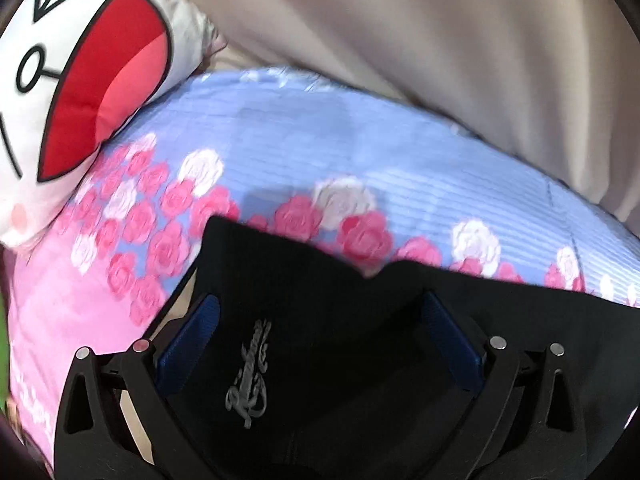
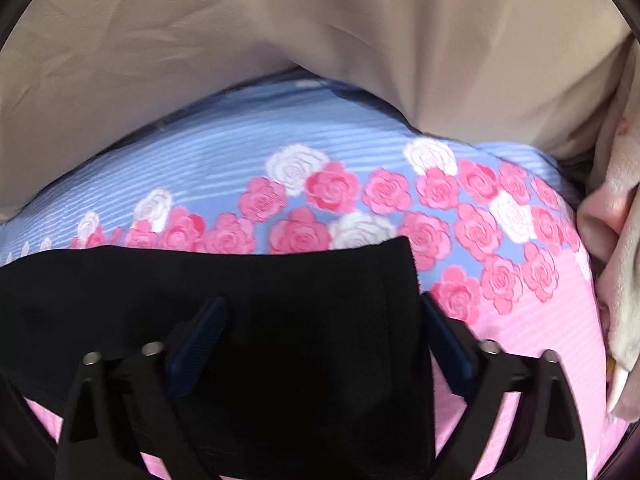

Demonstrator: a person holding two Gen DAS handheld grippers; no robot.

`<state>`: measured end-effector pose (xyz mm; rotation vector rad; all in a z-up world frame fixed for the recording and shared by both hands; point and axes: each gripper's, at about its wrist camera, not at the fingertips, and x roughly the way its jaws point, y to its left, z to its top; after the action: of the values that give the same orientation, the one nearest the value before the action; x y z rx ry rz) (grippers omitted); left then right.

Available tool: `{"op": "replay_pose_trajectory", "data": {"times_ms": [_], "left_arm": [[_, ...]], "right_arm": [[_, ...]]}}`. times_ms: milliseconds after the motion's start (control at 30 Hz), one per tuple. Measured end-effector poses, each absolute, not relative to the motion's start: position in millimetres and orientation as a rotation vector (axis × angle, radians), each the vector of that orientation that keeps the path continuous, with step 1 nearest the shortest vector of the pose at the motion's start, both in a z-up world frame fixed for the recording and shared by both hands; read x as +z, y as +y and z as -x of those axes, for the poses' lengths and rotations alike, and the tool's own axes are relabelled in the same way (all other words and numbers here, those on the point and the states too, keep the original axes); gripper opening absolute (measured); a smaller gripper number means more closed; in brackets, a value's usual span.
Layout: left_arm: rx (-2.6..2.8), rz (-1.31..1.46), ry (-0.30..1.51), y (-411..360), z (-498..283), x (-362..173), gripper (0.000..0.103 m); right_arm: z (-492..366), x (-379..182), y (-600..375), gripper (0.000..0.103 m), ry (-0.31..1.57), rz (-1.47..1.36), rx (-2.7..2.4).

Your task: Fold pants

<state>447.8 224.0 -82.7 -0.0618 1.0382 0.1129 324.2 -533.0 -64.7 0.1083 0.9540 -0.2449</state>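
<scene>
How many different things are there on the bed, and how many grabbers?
Black pants: 1
Rose-print sheet: 1
Cartoon-face pillow: 1
Beige blanket: 1
Grabbers, both open: 2, left gripper, right gripper
Total: 6

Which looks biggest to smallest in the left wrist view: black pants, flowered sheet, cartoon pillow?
1. Flowered sheet, the widest spread.
2. Black pants, though they lie close to the camera, which inflates them; nearly level with the sheet.
3. Cartoon pillow, cut off by the frame edge.

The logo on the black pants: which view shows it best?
The left wrist view: the grey script logo lies on the pants between the fingers. The right wrist view shows only plain black cloth.
</scene>
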Motion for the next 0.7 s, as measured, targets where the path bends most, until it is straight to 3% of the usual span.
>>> {"op": "replay_pose_trajectory", "data": {"times_ms": [33, 67, 100, 167, 300, 500, 700], "left_arm": [[0.097, 0.057, 1.038, 223, -449, -82, 0.083], [0.067, 0.060, 1.046, 221, -449, -79, 0.059], [0.063, 0.060, 1.044, 220, -448, -76, 0.035], [0.035, 0.109, 1.049, 218, -443, -64, 0.014], [-0.010, 0.171, 0.991, 221, -411, -28, 0.011], [-0.144, 0.194, 0.823, 236, -293, 32, 0.010], [-0.151, 0.194, 0.885, 257, -186, 4, 0.011]], "right_arm": [[-323, -63, -532, 0.048, 0.942, -0.114, -0.237], [-321, -59, -533, 0.013, 0.929, -0.143, -0.217], [-317, -55, -535, 0.014, 0.920, -0.184, -0.191], [-305, -39, -532, 0.013, 0.872, -0.199, -0.180], [-263, 8, -516, 0.013, 0.752, -0.206, -0.150], [-166, 60, -493, 0.010, 0.627, -0.128, -0.122], [-79, 28, -504, 0.010, 0.688, -0.114, -0.188]]}}
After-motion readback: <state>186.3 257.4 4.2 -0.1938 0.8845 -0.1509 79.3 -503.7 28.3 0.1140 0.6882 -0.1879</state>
